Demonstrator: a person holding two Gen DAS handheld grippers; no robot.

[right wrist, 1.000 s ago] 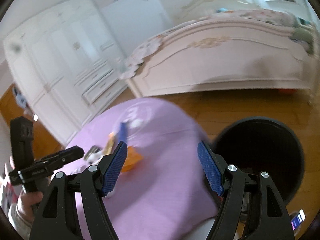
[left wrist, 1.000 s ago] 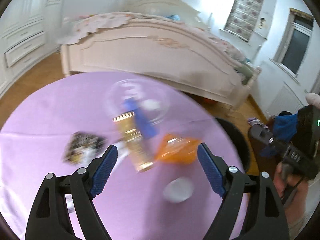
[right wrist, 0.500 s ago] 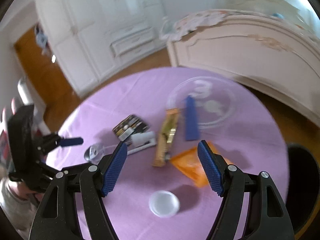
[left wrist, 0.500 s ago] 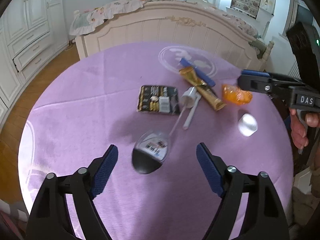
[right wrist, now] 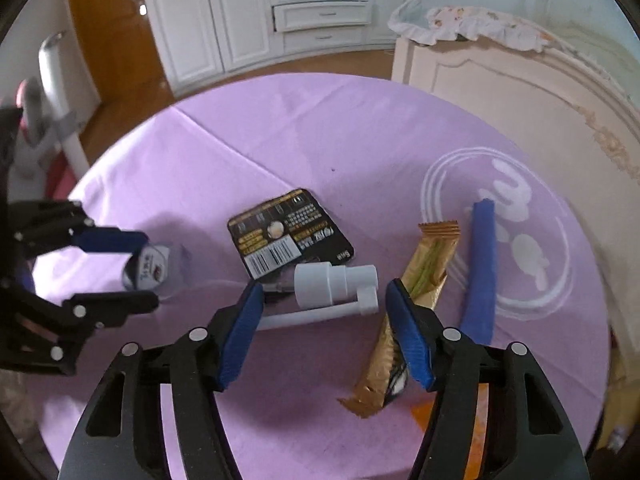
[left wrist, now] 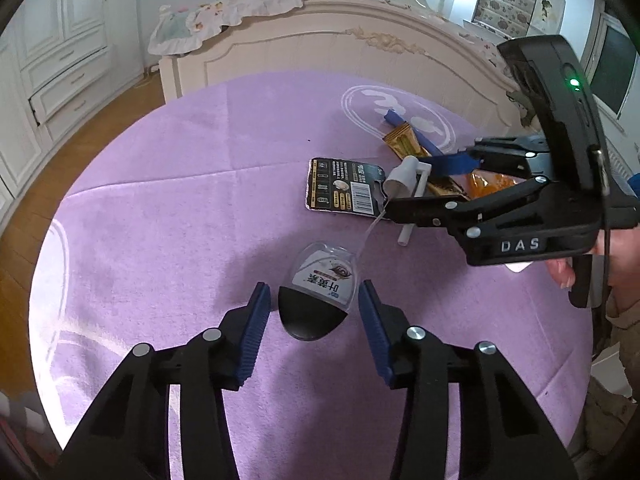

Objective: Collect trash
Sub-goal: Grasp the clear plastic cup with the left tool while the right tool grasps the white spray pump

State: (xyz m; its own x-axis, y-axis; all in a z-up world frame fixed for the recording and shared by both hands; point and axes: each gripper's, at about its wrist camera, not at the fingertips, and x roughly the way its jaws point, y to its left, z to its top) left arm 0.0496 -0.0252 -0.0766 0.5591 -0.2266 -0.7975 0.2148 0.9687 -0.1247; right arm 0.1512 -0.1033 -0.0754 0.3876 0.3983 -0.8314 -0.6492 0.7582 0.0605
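A small clear bottle (left wrist: 320, 280) with a dark bottom and a printed label lies on the purple tablecloth (left wrist: 180, 200). My left gripper (left wrist: 314, 292) has it between its closing jaws, and the pads stand just off its sides. A thin clear tube runs from the bottle to a white spray head (right wrist: 336, 282). My right gripper (right wrist: 324, 292) hovers over that spray head, jaws closing with the head between the tips, untouched. In the right wrist view the left gripper (right wrist: 144, 272) brackets the bottle (right wrist: 154, 268). In the left wrist view the right gripper (left wrist: 416, 184) reaches in from the right.
A black battery card (right wrist: 290, 240), a gold sachet (right wrist: 412, 308), a blue stick pack (right wrist: 478, 268) and an orange wrapper (left wrist: 492, 182) lie near the spray head. A cream bed footboard (left wrist: 340, 52) stands past the table's far edge, with white cabinets (right wrist: 320, 12) beyond.
My left gripper came down onto the bottle and its jaws narrowed around it. My right gripper swung from the black bin over the table to the spray head, narrowing too.
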